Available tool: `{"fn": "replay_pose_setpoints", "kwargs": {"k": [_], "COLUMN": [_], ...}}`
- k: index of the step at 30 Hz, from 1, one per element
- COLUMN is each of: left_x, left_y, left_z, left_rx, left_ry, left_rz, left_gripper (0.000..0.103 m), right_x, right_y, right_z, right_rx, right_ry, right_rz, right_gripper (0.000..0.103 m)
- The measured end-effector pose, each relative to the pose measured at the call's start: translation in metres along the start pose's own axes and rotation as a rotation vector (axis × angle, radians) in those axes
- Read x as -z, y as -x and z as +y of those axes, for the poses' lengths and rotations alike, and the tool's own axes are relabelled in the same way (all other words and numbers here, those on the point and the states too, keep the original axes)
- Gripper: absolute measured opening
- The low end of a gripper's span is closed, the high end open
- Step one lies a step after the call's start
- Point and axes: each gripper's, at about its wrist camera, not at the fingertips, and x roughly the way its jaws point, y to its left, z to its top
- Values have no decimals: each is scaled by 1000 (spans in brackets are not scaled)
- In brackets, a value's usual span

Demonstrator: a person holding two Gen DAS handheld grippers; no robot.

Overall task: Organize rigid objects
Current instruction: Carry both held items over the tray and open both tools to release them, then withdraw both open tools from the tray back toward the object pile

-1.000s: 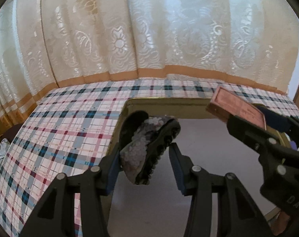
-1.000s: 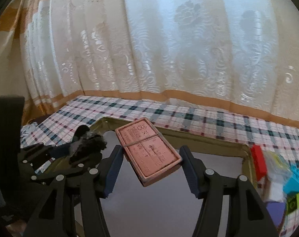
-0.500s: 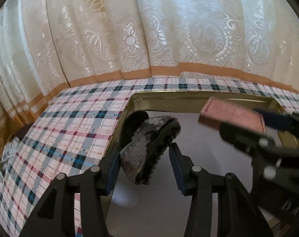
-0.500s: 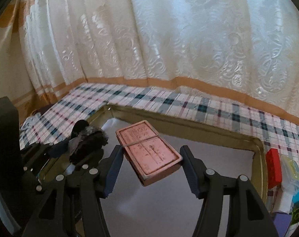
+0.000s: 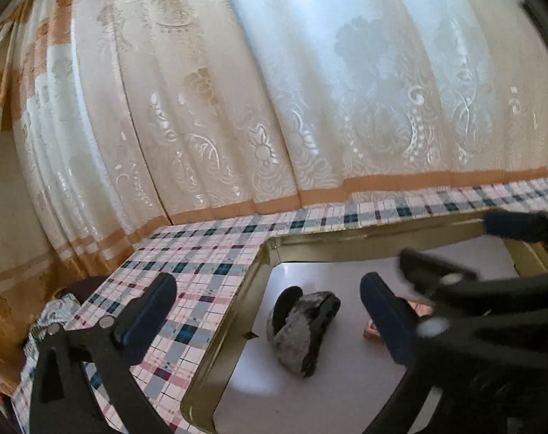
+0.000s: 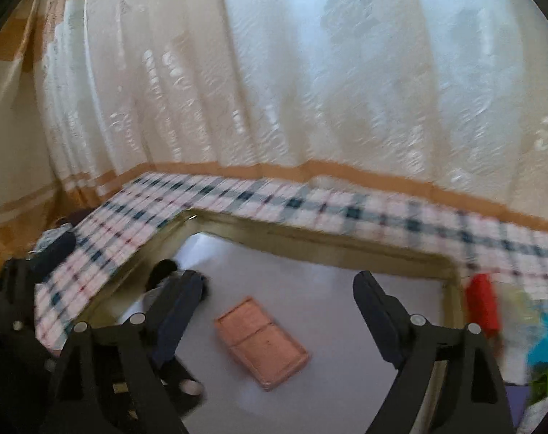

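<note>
Both grippers, left (image 5: 268, 303) and right (image 6: 279, 302), have just opened wide and empty, shoe (image 5: 302, 329) and pink box (image 6: 261, 341) lying apart on the tray (image 6: 310, 242) floor, clear of its rim.

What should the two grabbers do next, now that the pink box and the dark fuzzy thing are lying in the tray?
Probably lift both away. The left gripper and right gripper have just been opening and touch nothing; the dark clip and pink box lie on the tray. The right one might then reach for the red block outside it.
</note>
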Motion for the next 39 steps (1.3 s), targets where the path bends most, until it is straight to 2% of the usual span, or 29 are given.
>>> {"fn": "replay_pose_setpoints", "kwargs": {"k": [5,9,12,14,16,18,23,26,28,29,33,39], "left_x": [-2,-3,-10,-11,-12,-12,-12,-11,-9,-6,1,10], "left_y": [1,13,41,51,54,54,73,78,78,80,90,104], "left_z": [11,4,-26,-44,-67,-88,-116,-129,-143,-152,-173,-197], "left_rx": [31,156,217,256,356,418,448,488,529,550,584,593], "left_ry": [92,154,97,86,83,76,87,87,69,61,15,-63], "left_rz": [24,54,-5,-17,23,68,35,56,100,123,141,147], "left_gripper": [103,103,103,103,103,102,101,100,86,85,84,84], "right_x": [-2,5,14,21,29,37,53,59,65,66,75,86], "right_y": [35,59,81,93,103,109,123,128,133,135,147,155], "right_z": [-18,-43,-65,-81,-103,-126,-166,-180,-187,-191,-216,-249], "right_rx": [32,78,154,189,236,256,287,298,336,351,389,425], "right_ry": [-47,-80,-69,-76,-91,-129,-191,-192,-170,-167,-203,-239], "right_rz": [-128,-169,-203,-216,-214,-199,-183,-171,-158,-152,-144,-101], "right_gripper": [88,88,88,88,88,88,88,88,88,88,88,88]}}
